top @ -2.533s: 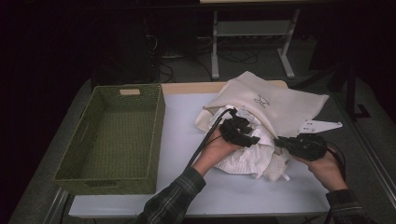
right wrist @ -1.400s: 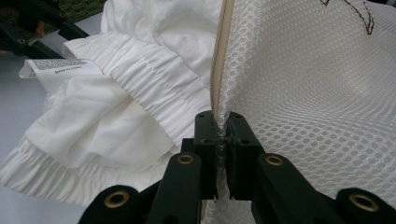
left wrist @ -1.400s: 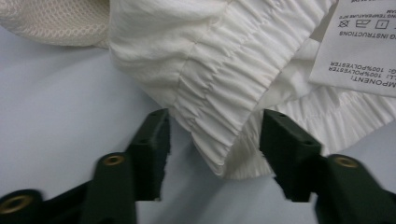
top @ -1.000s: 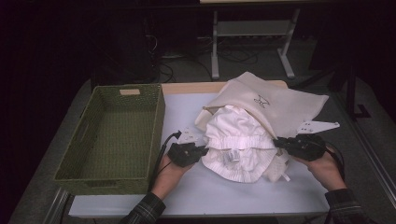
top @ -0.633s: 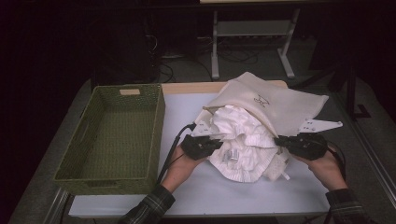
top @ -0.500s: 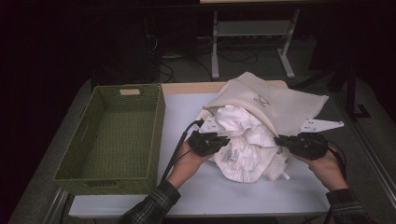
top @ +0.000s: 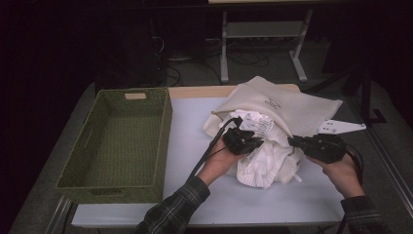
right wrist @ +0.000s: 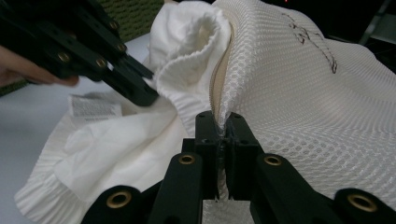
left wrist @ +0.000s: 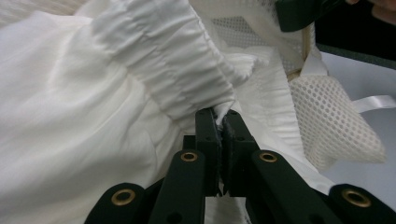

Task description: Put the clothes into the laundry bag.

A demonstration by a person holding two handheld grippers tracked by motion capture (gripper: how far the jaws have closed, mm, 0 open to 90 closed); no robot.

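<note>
A cream mesh laundry bag (top: 287, 107) lies on the table's right half, its zipped mouth facing me. Half out of that mouth sits a crumpled white garment (top: 265, 158) with a gathered elastic hem. My left gripper (top: 257, 142) is shut on that elastic hem (left wrist: 187, 74), the fabric pinched between its jaws (left wrist: 222, 123). My right gripper (top: 292, 141) is shut on the mesh bag's edge by the zip (right wrist: 222, 122). In the right gripper view the left gripper (right wrist: 135, 93) reaches into the garment (right wrist: 116, 140) just left of the bag's mouth.
An empty green woven basket (top: 119, 141) stands on the left of the white tabletop (top: 190, 126). A white flat tag (top: 341, 126) lies by the bag at the right. Dark floor and a metal stand (top: 263, 34) lie beyond the far edge.
My left gripper went from the garment's left side rightward onto its top by the bag's mouth, bunching the garment. The right gripper stayed put on the bag's edge.
</note>
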